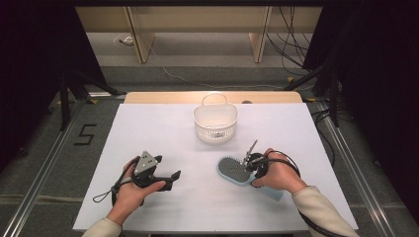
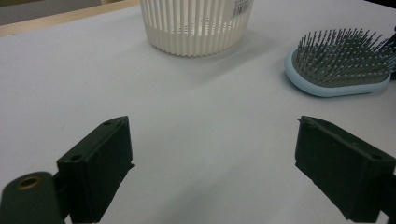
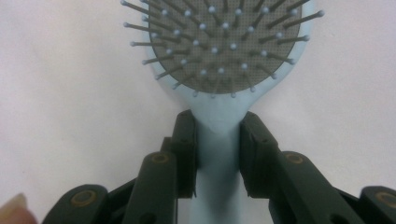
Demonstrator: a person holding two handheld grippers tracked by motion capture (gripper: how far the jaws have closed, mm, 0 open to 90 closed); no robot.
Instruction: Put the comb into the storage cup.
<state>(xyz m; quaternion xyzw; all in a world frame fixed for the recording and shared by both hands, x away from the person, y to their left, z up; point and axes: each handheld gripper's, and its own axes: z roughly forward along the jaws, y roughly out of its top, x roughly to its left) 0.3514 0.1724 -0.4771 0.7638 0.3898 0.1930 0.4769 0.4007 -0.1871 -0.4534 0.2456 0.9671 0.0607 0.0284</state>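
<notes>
High view: hairbrush flat on white table, bristles up, pale blue head toward centre, handle running back and to the right under right hand; long axis thus slanted from near-right to centre-left. Right gripper set over neck of brush, where handle meets head. Slatted white basket upright beyond brush head, apart from it, nearer far edge of table. Left gripper held in left hand on opposite side of table, well apart from brush, jaws aimed toward table centre; right hand plainly the nearer. Left gripper view: two black jaws standing wide apart with bare table between, nothing held; basket ahead at top, brush head off to upper right with bristles standing up. Right gripper view: jaws closed in on either side of pale blue neck, pads lying against its flanks, so clamped on brush as far as can be judged; brush axis straight ahead along gripper's own line, head and bristle pad beyond jaw tips, handle running back beneath gripper body. Judged relation for coming move: brush gripped at neck with head leading, basket lying beyond and slightly left of head, so a lift followed by a carry toward basket rim.
</notes>
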